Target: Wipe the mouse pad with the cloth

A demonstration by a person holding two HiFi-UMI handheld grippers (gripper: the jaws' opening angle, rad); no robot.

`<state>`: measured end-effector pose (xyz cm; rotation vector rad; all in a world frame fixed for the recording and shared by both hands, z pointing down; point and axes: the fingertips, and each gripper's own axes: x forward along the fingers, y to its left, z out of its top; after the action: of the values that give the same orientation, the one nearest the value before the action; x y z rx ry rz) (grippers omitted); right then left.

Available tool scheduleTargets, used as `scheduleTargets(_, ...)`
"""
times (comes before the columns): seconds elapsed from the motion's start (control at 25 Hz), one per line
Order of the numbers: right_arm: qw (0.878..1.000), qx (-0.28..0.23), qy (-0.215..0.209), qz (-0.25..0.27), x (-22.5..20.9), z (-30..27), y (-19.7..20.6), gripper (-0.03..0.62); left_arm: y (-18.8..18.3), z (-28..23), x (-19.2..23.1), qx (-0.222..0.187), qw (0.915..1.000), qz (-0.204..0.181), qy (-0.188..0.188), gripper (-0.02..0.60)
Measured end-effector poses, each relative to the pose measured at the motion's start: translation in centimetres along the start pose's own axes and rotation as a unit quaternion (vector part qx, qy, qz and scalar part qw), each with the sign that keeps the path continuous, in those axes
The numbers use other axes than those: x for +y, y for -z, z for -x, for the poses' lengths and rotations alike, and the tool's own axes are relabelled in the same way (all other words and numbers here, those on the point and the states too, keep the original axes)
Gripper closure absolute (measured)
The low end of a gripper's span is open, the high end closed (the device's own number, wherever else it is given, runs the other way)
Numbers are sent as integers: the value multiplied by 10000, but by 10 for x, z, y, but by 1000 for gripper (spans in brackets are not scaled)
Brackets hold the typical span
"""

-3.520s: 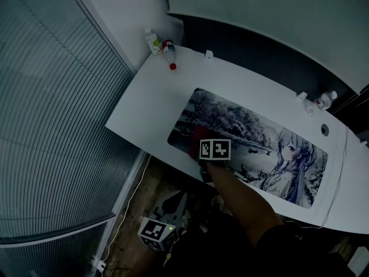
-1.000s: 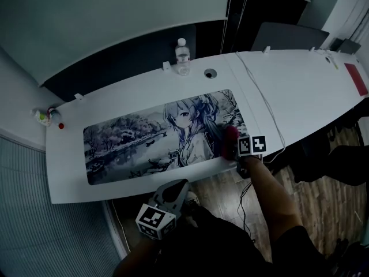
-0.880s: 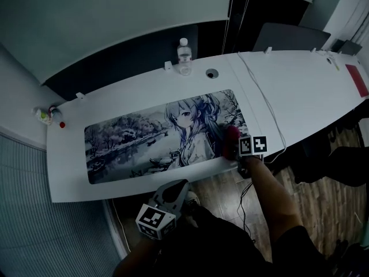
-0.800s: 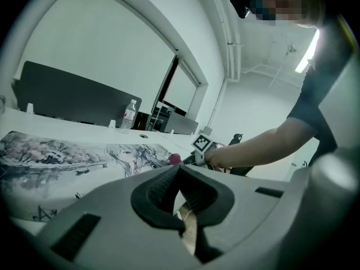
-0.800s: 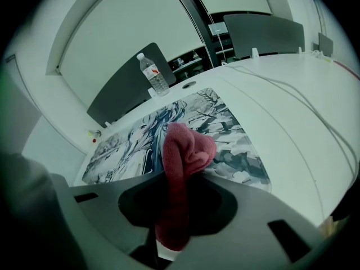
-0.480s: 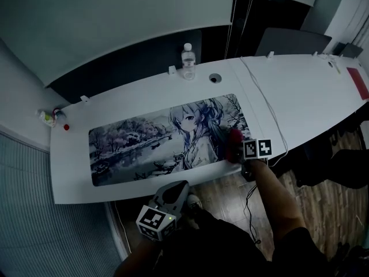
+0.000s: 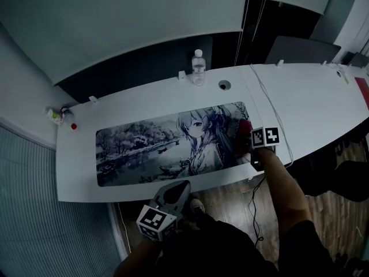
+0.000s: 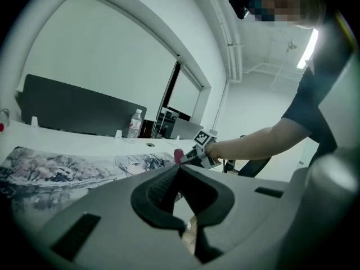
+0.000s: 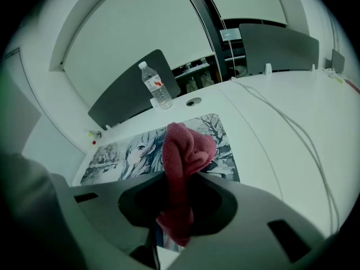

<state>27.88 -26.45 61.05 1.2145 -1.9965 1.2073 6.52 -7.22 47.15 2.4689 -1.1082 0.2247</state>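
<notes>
The long mouse pad (image 7: 150, 146) with a grey anime print lies flat on the white desk (image 7: 144, 100). My right gripper (image 7: 247, 146) is shut on a bunched red cloth (image 7: 243, 135), which rests on the pad's right end near its front corner. In the right gripper view the cloth (image 9: 184, 151) sticks up between the jaws of that gripper (image 9: 179, 193), with the pad (image 9: 121, 153) beyond it. My left gripper (image 7: 174, 190) hangs below the desk's front edge, over the floor, shut on nothing. The left gripper view shows its jaws (image 8: 175, 173) closed, with the pad (image 8: 67, 167) and cloth (image 8: 178, 154) farther off.
A water bottle (image 7: 198, 67) stands at the desk's back edge beside a round cable hole (image 7: 224, 85). Small bottles (image 7: 57, 115) and a red cap (image 7: 74, 126) sit at the far left corner. A white cable (image 7: 271, 111) runs across the desk right of the pad.
The right gripper has carried the cloth from the pad's left end to its right end, and over the last second it stays there. The left gripper has stayed low by the desk's front edge.
</notes>
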Motion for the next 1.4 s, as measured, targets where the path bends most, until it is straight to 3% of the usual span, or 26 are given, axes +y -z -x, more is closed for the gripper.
scheduleTargets(0.48,9952,964,101,125,-17,-46,-9,487,-1,26,32,-17,9974,183,-698,575)
scheduleTargets(0.84,9941,1039,294,139,-10,-51,-11,487,6,42,47,-113,9975,247,-653,575)
scheduleTargets(1.12,9928,1095,292,375,39,-83,-8,487,15,70,78,-110,9974,341,-629,576)
scheduleTargets(1.4,9903,1225,-30,659,131,-131,-4,487,10,105,116,-139,9963,387,-756,577)
